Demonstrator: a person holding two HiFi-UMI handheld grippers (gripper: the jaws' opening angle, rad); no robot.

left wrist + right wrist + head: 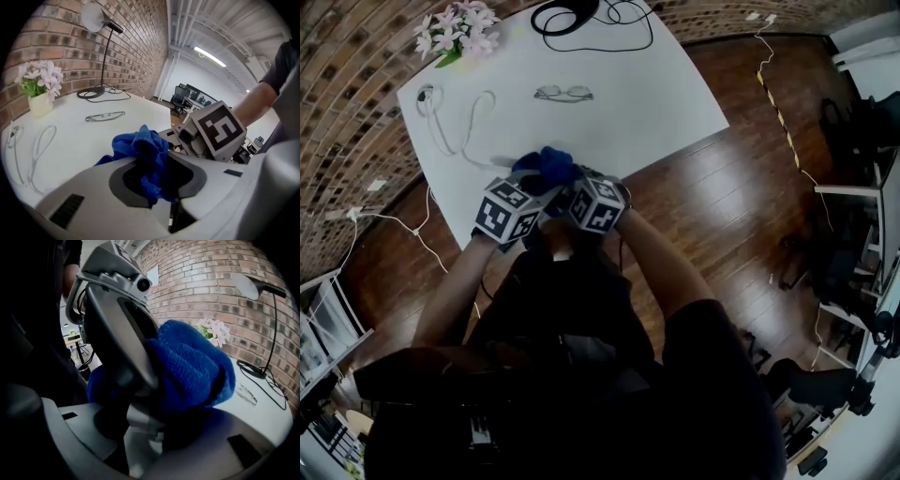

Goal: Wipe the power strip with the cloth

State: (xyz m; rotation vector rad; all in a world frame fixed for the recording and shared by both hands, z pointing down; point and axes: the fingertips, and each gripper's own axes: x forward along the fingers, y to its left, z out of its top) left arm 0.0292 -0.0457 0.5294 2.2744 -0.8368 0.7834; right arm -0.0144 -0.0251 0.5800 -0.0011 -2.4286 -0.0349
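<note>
At the lower centre of the head view, near the front edge of a white bench (656, 103), two hand-held tools meet over a bunched blue cloth (145, 145). The left tool (157, 180) has its jaws closed on a fold of the cloth, which spills up and over them. The right tool (574, 190) has its jaws partly apart, gripping a pale bar that appears to be the power strip (142, 425). Most of the bar is hidden under the cloth. Farther up the bench lie eyeglasses (563, 93) at centre and a looped white cable (450, 131) at left. Pink flowers (455, 28) stand at the upper left.
</note>
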